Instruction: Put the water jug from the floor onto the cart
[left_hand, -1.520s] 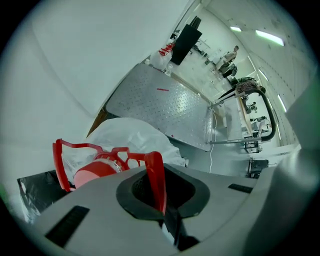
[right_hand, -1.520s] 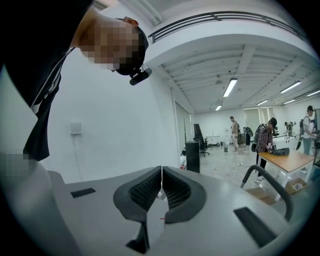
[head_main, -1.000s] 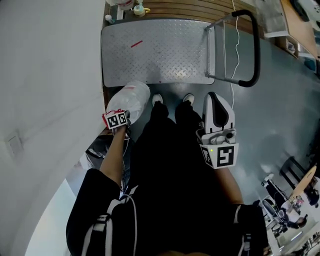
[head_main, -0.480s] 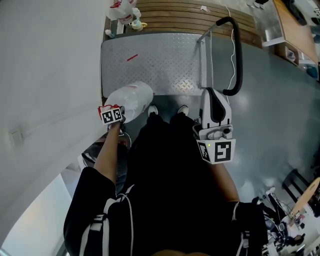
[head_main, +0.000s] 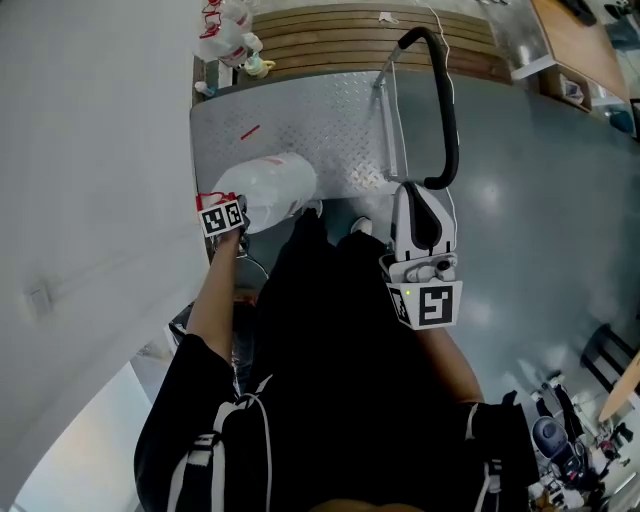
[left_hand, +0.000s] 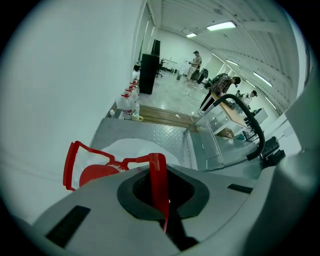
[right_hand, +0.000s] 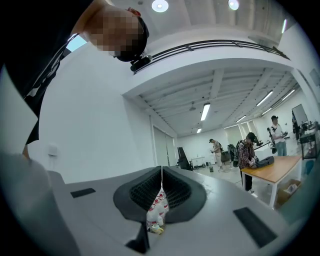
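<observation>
Now the water jug hangs over the near left corner of the cart deck, where a second ago it was short of the deck's near edge, over the floor beside the person's shoes. The left gripper has carried it up and forward. Its jaws are pressed fully together on the jug's red handle, which runs straight down between the pads. The red cap and the white shoulder of the jug sit just beyond the pads, the jug tilted away toward the deck.

From above I cannot tell whether the jug's base already rests on the diamond plate or hangs a little over it; it looks to be carried, not set down.

The right gripper has come forward too and points level beside the cart handle, near the deck's near right corner. Its jaws are closed with nothing in them; only a distant cluster of jugs shows past them.

For the task this means the lift and most of the carry appear done. What remains, I judge, is lowering the jug squarely onto the deck, a bit further in from the corner, and letting the handle go.
</observation>
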